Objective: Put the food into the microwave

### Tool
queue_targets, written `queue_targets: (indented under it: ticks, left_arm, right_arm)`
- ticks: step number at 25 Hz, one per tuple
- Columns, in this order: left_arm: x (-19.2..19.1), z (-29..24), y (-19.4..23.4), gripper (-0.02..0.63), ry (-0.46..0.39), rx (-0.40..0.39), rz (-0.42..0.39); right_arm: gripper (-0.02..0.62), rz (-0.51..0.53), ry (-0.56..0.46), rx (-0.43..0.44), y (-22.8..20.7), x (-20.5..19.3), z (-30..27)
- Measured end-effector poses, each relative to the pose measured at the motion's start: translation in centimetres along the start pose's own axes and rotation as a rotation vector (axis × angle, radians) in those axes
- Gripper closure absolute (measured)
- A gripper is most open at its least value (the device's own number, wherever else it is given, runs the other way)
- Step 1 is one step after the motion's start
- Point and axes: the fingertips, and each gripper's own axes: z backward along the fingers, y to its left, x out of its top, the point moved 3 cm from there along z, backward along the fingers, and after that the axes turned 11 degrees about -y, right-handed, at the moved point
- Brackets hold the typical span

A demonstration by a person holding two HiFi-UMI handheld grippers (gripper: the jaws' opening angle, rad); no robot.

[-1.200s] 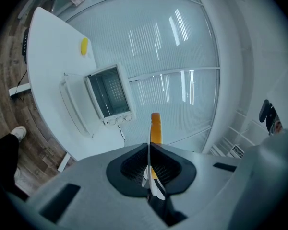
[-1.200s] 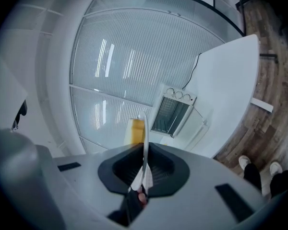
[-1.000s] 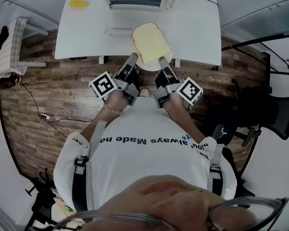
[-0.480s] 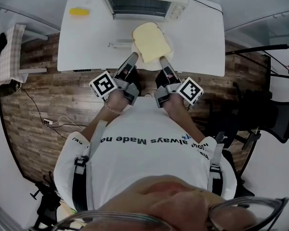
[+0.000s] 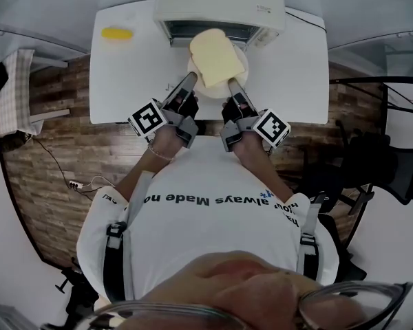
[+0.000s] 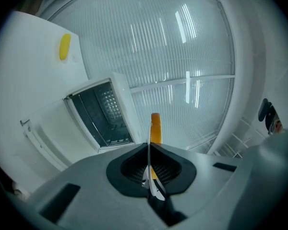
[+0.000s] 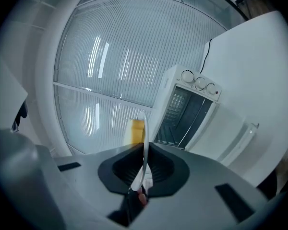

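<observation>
Pale yellow bread slice (image 5: 215, 59) on a round white plate (image 5: 242, 67) is held at the open mouth of the white boxy microwave (image 5: 220, 5). Left gripper (image 5: 190, 81) and right gripper (image 5: 233, 84) are each clamped on the plate's near rim. Both should be advanced together, with the plate kept level.

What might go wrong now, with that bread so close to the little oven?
The bread lies loose on the plate; a tilt might slide it off. The left gripper and right gripper each pinch only the thin rim, so it may slip. The plate might also bump the microwave frame.
</observation>
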Motion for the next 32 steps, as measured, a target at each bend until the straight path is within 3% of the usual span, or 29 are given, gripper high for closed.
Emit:
queue_targets:
  ticks: [15, 21, 32]
  left_arm:
    - [5.1, -4.1, 2.2, 0.588, 0.021, 0.002, -0.013]
    - [2.5, -5.9, 1.1, 0.588, 0.014, 0.005, 0.017]
    - [1.6, -6.4, 0.9, 0.588, -0.013, 0.01, 0.029]
  right_arm:
    - [0.566, 0.01, -0.007, -0.029, -0.1, -0.2, -6.5]
    - [0.567, 0.003, 0.0, -0.033, -0.9, 2.7, -5.6]
    - [0.566, 0.008, 0.027, -0.011, -0.6, 3.9, -5.7]
